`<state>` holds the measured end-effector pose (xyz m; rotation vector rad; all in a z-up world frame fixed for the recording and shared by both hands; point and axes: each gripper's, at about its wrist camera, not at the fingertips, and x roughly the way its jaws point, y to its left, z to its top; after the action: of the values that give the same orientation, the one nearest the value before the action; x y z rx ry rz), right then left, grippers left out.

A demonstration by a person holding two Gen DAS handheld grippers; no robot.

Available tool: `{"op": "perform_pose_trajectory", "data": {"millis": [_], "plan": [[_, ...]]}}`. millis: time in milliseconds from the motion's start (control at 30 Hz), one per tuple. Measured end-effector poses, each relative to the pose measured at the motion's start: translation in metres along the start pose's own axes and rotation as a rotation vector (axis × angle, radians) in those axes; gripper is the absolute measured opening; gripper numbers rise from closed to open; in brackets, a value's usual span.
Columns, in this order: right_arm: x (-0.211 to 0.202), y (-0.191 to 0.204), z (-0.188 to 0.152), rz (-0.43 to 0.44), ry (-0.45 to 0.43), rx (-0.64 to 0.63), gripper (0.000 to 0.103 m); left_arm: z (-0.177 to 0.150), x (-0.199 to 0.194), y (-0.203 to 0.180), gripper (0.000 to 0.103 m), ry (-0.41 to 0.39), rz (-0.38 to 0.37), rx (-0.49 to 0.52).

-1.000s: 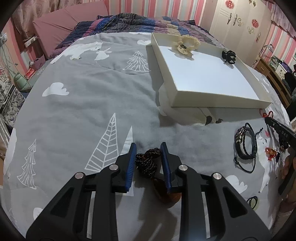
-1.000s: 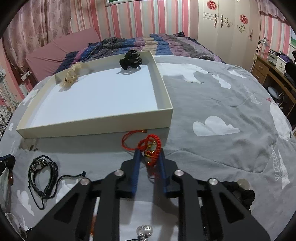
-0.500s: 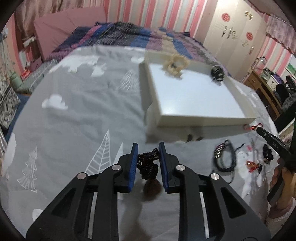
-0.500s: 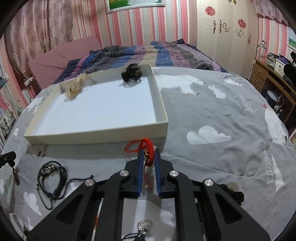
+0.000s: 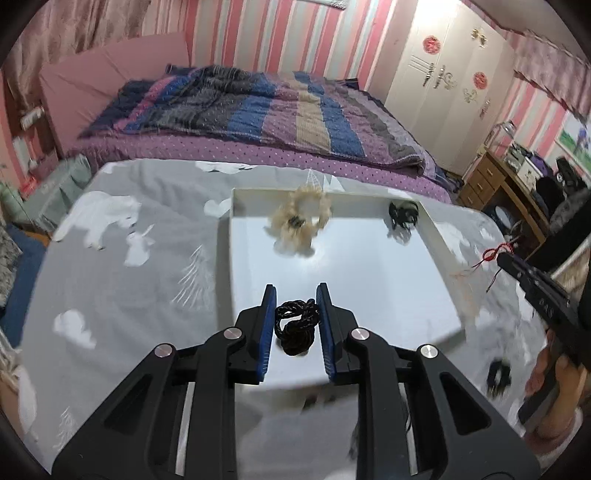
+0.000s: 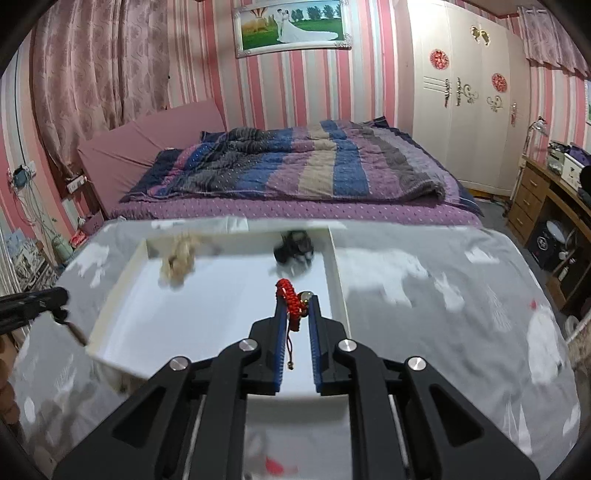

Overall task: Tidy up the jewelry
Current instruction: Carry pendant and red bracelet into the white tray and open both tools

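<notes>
Shallow white rectangular tray [image 5: 439,236] on grey cloud-print bedspread [image 5: 122,280], earlier ahead of both tools, now lies under them. Left tool [image 5: 296,295], lifted off bedspread, clamps black braided cord bracelet [image 5: 296,325] over tray's near edge. Right tool [image 6: 297,301] pinches red braided cord bracelet [image 6: 290,301] above tray's right side. Cream fluffy scrunchie [image 5: 301,221], black hair claw [image 5: 402,214] at far wall, motion-blurred. Loose jewelry below tray unreadable.

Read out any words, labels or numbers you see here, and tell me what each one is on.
"DAS": white marks on the right tool as the left camera sees it; blurred, so uncertain.
Red round emblems on the wardrobe: too small to read.
Framed wedding photo: no text visible.
Tray and bedding: no text.
</notes>
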<state>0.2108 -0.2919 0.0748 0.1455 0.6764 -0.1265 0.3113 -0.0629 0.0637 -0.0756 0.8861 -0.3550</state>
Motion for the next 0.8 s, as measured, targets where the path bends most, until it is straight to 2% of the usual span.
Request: {"op": "perform_pose_trajectory", "data": {"millis": [133, 267, 400, 500, 800], "plan": [[0.043, 0.006, 0.031, 0.020, 0.040, 0.000, 0.011, 0.030, 0.049, -0.002, 0.021, 0.037, 0.025, -0.007], [0.090, 0.016, 0.046, 0.036, 0.101, -0.004, 0.011, 0.051, 0.096, 0.001, 0.021, 0.059, 0.074, -0.005], [0.143, 0.036, 0.050, 0.027, 0.169, -0.040, 0.011, 0.061, 0.122, -0.001, 0.021, 0.051, 0.123, 0.022], [0.171, 0.045, 0.053, 0.042, 0.209, -0.015, 0.011, 0.070, 0.137, -0.001, 0.021, 0.058, 0.142, 0.024], [0.216, 0.064, 0.055, 0.010, 0.293, -0.027, 0.011, 0.078, 0.177, 0.007, 0.021, 0.109, 0.195, 0.014]]}}
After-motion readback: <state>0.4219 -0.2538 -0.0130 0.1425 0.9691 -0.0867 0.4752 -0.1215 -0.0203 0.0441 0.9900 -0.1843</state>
